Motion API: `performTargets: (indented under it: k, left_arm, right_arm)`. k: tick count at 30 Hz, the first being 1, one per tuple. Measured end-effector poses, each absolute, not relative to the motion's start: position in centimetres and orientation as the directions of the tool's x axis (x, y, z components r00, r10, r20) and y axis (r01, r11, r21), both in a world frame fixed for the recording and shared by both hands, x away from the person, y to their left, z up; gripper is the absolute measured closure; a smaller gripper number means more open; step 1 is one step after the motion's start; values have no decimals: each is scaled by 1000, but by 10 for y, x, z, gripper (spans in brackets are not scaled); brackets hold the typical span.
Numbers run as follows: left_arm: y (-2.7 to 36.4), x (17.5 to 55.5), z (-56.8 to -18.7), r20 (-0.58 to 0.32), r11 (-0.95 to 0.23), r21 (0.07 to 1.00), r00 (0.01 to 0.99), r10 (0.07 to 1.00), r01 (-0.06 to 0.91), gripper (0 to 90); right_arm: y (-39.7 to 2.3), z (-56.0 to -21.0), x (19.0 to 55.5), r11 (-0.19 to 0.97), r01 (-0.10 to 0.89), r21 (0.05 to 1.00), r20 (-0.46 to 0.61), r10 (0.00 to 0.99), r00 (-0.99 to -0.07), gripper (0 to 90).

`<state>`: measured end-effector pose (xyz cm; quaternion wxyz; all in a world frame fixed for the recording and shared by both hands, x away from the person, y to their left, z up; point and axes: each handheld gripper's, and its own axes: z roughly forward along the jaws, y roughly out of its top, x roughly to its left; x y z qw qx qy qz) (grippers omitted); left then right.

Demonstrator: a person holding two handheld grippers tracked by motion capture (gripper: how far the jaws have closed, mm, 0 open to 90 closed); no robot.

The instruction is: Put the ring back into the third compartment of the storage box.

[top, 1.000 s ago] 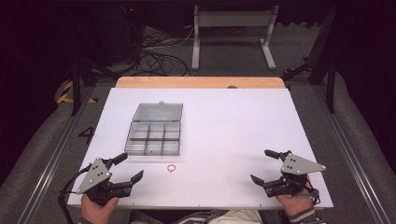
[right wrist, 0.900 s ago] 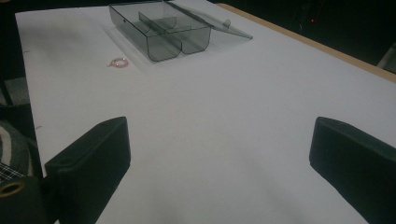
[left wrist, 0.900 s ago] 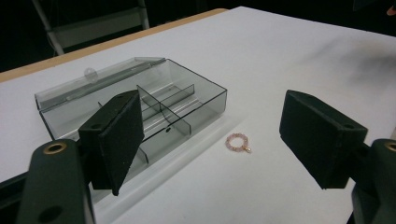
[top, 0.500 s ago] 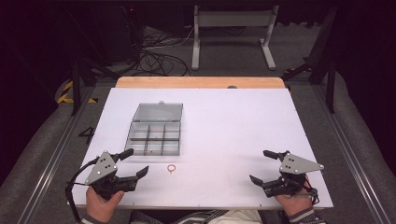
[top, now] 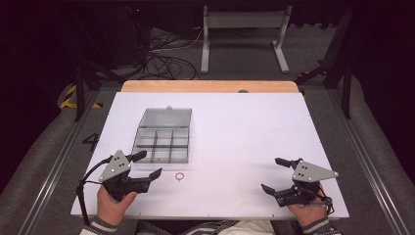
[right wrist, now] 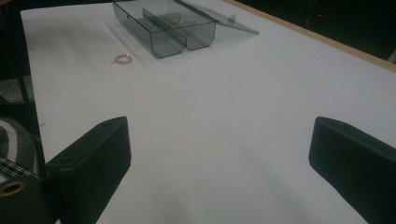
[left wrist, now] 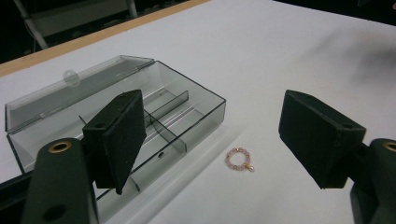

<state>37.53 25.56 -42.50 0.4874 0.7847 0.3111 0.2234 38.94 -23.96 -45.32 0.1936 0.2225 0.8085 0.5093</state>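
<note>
While the left gripper [top: 145, 166] gapes empty beside the bead ring [left wrist: 238, 159], best to straddle it low and pinch gently; right gripper [top: 279, 175] spread too, idle.

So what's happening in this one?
A person holds a gripper in each hand at a white table. The left gripper, jaws open, is near a small pink bead ring lying on the table just in front of an open clear compartment box. The right gripper hovers open at the other side, away from both. Nothing is grasped yet, and the box compartments look empty.
</note>
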Motion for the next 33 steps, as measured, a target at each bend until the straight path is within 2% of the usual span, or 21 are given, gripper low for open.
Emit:
performTargets:
  k: [17, 24, 33]
  left_arm:
    - [233, 392, -424, 55, -376, 882, 730, 681, 284, 234]
    - [232, 395, -422, -25, -350, 873, 746, 665, 341, 241]
    - [225, 399, -423, 62, -476, 812, 761, 645, 338, 317]
  right_arm:
    - [-239, -454, 390, 387, 169, 907, -80, 549, -832, 67]
    - [-239, -454, 390, 389, 163, 907, -84, 544, -835, 68]
    - [-238, -454, 389, 396, 161, 904, -88, 542, -836, 71]
